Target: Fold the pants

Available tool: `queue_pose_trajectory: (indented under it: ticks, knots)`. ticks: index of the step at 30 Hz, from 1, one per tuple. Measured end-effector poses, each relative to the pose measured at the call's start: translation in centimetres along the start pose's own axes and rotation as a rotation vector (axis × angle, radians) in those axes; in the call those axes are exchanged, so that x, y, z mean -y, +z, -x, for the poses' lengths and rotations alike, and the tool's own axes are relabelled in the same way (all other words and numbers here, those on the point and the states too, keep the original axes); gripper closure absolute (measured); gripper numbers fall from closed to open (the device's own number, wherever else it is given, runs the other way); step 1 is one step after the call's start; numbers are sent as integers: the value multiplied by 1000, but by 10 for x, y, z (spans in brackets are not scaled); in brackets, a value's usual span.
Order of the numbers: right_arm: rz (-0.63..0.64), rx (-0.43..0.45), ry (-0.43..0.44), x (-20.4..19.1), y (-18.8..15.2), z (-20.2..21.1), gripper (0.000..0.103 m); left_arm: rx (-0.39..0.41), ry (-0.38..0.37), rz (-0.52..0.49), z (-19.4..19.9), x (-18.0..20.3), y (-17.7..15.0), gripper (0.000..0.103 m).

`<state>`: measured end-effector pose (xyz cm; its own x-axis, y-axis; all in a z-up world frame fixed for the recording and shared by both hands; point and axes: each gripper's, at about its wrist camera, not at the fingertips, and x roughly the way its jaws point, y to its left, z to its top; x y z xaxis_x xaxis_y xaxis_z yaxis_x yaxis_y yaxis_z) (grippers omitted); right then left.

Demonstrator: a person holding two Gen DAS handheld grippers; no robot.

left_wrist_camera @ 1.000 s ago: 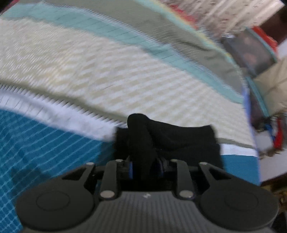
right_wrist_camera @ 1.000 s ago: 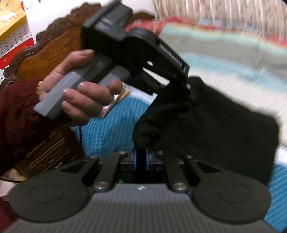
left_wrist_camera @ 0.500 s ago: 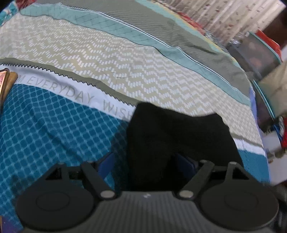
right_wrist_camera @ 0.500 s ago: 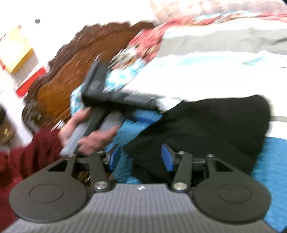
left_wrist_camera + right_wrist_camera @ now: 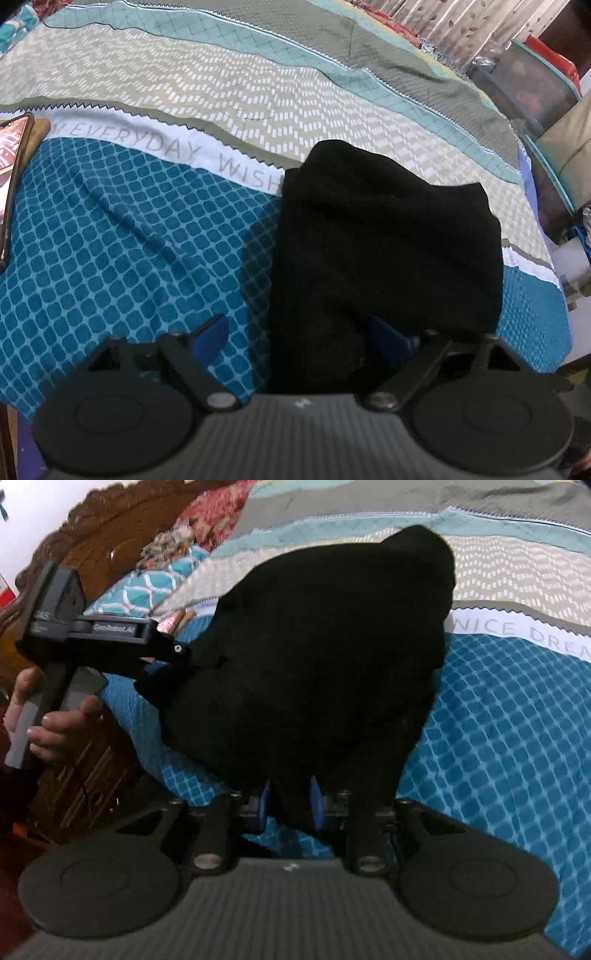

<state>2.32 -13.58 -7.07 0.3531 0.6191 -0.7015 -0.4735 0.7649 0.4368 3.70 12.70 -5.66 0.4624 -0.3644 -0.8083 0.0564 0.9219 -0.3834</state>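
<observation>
While the wide patterned bedspread with blue, white, beige and teal bands [image 5: 155,236] is lying flat under everything, the black knit pants [image 5: 384,236] are sitting on it as a compact folded bundle, straddling the blue band and the white lettered strip, toward the right of the left wrist view. A carved dark wooden headboard [image 5: 110,528] is standing at the far left of the right wrist view, and a glossy phone-like slab [image 5: 14,147] is lying at the far left edge of the bed.

Judging from the thick, short shape, the folding is looking nearly complete, and the step in hand seems to be settling or tidying the last fold.

The left gripper [image 5: 303,336] is sitting released, its blue pads spread wide on either side of the near edge of the bundle without pinching it. The right gripper [image 5: 290,805] is showing its blue pads set fairly close, with black cloth between them; whether they are actually clamping is something I cannot tell. The person's left hand [image 5: 55,716] is gripping the other tool's handle.

Next, the move is probably calling for freeing both tools cleanly, drawing back without dragging the top layer, then pressing any bulging corner flat.
</observation>
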Motion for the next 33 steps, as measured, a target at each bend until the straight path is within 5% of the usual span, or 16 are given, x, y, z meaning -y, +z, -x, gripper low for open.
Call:
queue_pose_trajectory:
  ticks: [12, 20, 26, 28, 30, 33]
  knots:
    - [-81, 177, 25, 23, 3, 59, 75, 10, -21, 24, 8, 3, -6, 14]
    - [-88, 236, 34, 7, 27, 44, 75, 6, -32, 41, 2, 5, -8, 12]
    - [-52, 195, -27, -8, 28, 10, 75, 20, -16, 33, -9, 7, -15, 3]
    - [-43, 177, -80, -4, 27, 5, 72, 26, -11, 26, -15, 8, -17, 0]
    - [-75, 168, -99, 4, 24, 4, 46, 36, -1, 3, -17, 12, -18, 0]
    - [-176, 163, -82, 17, 19, 5, 43, 36, -3, 0, -17, 12, -17, 0]
